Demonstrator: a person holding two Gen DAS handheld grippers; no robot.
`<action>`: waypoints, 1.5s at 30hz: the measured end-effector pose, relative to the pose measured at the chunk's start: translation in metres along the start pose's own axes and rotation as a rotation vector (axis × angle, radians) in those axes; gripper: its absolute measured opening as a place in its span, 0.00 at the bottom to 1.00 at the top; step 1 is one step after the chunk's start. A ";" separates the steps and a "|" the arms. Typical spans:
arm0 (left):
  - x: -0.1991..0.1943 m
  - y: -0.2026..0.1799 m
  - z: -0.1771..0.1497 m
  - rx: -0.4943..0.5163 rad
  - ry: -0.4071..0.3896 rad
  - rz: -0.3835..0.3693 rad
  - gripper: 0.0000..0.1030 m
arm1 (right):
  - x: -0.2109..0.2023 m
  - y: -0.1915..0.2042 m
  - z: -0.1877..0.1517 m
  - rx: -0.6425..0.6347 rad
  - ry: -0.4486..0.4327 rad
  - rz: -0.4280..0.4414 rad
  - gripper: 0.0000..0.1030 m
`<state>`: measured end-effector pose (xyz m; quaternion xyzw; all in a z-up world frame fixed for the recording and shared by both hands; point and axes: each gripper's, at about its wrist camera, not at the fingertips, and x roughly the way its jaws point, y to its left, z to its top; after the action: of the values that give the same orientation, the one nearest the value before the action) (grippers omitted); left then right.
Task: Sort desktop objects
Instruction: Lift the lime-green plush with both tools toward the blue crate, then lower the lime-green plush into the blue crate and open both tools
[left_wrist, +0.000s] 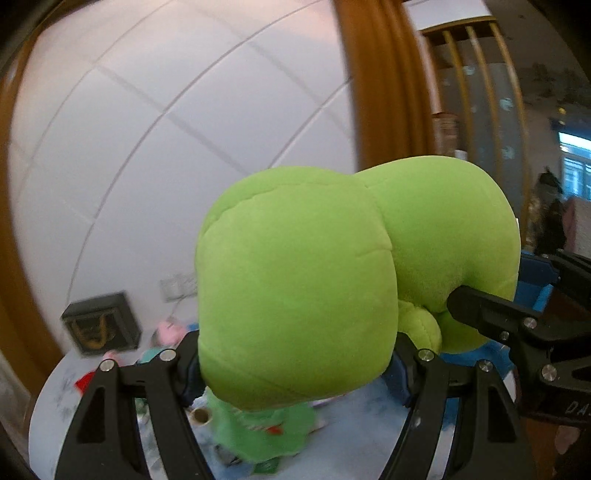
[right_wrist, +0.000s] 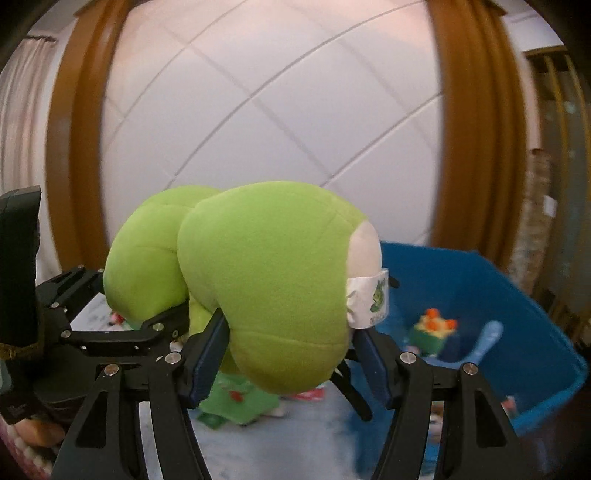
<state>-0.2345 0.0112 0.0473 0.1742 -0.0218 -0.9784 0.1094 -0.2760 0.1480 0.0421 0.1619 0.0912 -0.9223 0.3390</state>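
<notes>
A big green plush toy (left_wrist: 295, 280) fills both views and hangs in the air above the table. My left gripper (left_wrist: 295, 373) is shut on one bulging part of it. My right gripper (right_wrist: 288, 358) is shut on another part (right_wrist: 266, 280), next to a white sewn label (right_wrist: 369, 299). The right gripper's fingers (left_wrist: 491, 317) show in the left wrist view, pressed into the plush from the right. The left gripper's fingers (right_wrist: 147, 328) show in the right wrist view at the left.
A blue bin (right_wrist: 509, 306) stands at the right and holds small toys (right_wrist: 432, 332). The light table (right_wrist: 288, 443) below carries a green cloth item (left_wrist: 258, 428), a paper roll (left_wrist: 201, 415), pink toys (left_wrist: 168, 330) and a black box (left_wrist: 99, 325). A white panelled wall stands behind.
</notes>
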 end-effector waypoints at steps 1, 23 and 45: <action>0.003 -0.017 0.002 0.008 -0.005 -0.008 0.73 | -0.006 -0.017 0.000 0.010 -0.014 -0.020 0.64; 0.155 -0.305 0.042 0.022 0.227 -0.042 0.82 | -0.001 -0.339 -0.035 0.131 0.077 -0.042 0.65; 0.125 -0.320 0.014 0.011 0.288 0.111 0.93 | -0.030 -0.361 -0.067 0.087 0.063 -0.138 1.00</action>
<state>-0.4197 0.2957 -0.0069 0.3119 -0.0206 -0.9356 0.1643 -0.4751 0.4568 0.0116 0.1986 0.0724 -0.9410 0.2643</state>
